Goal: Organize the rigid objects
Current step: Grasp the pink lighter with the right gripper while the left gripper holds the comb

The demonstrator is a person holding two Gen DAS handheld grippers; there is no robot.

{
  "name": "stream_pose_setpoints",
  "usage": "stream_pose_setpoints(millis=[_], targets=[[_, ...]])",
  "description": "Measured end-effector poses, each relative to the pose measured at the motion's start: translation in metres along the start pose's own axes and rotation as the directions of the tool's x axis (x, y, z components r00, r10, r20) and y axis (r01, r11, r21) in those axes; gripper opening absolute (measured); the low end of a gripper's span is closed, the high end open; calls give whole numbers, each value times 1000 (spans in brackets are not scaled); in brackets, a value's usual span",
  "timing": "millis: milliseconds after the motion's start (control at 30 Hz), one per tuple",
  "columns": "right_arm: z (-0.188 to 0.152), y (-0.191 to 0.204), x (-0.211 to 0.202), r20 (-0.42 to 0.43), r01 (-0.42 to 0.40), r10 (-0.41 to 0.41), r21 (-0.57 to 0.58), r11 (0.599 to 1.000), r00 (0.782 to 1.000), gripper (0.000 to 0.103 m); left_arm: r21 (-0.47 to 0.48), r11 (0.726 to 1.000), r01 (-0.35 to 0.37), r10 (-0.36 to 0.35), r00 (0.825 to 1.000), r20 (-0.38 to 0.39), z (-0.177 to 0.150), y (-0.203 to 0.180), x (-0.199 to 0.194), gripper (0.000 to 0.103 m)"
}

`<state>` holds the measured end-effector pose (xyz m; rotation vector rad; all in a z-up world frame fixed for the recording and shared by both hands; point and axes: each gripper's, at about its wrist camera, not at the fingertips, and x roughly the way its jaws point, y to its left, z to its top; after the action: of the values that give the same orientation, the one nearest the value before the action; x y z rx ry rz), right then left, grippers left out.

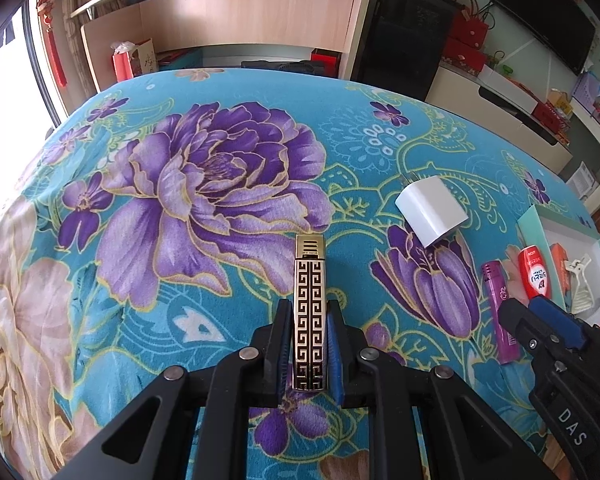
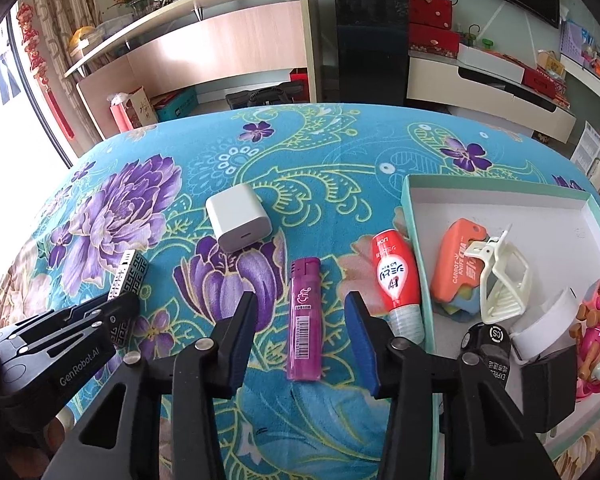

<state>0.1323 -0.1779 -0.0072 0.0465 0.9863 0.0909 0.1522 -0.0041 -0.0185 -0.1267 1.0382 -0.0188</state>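
A: Container first. Shallow teal-rimmed box (image 2: pixel 414 216) with a white floor, at the right edge of the surface (image 2: pixel 340 152). Contents?

B: Orange case (image 2: pixel 452 264) near the box's left wall, with a cream hair claw clip (image 2: pixel 504 280) lying partly over it. A white strip (image 2: pixel 540 328) beside the clip, a pink toy (image 2: pixel 596 344) toward the right wall, and a black piece marked "CS" (image 2: pixel 488 340) at the near side. Something pale blue under the orange case; cannot tell what.

A: Outside the box?

B: Red bottle (image 2: pixel 396 280) with a clear cap lies just outside the left wall, touching it. Purple lighter (image 2: pixel 305 320) flat on the floral cloth beside the bottle. White charger cube (image 2: pixel 238 222) further toward the far edge, prongs visible in the left wrist view.

A: Grippers?

B: Left hand-held gripper (image 1: pixel 310 344) is clenched on the gold lighter (image 1: pixel 310 300), black Greek-key pattern, gold slotted cap, pointing forward out of the jaws, near the surface's front-left. Right hand-held gripper (image 2: pixel 302 340) is released, jaws spread on either side of the purple lighter, pads not touching it.
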Motion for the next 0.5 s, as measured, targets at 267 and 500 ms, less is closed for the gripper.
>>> stream_pose_setpoints(millis=[267, 500], targets=[[-5, 5, 20, -79, 28, -30, -29, 999, 996, 39, 12, 1000, -14, 14, 1000, 1, 2, -3, 6, 19], [-5, 8, 19, -78, 21, -24, -41, 999, 997, 32, 18, 1000, -22, 22, 1000, 2, 3, -5, 7, 20]])
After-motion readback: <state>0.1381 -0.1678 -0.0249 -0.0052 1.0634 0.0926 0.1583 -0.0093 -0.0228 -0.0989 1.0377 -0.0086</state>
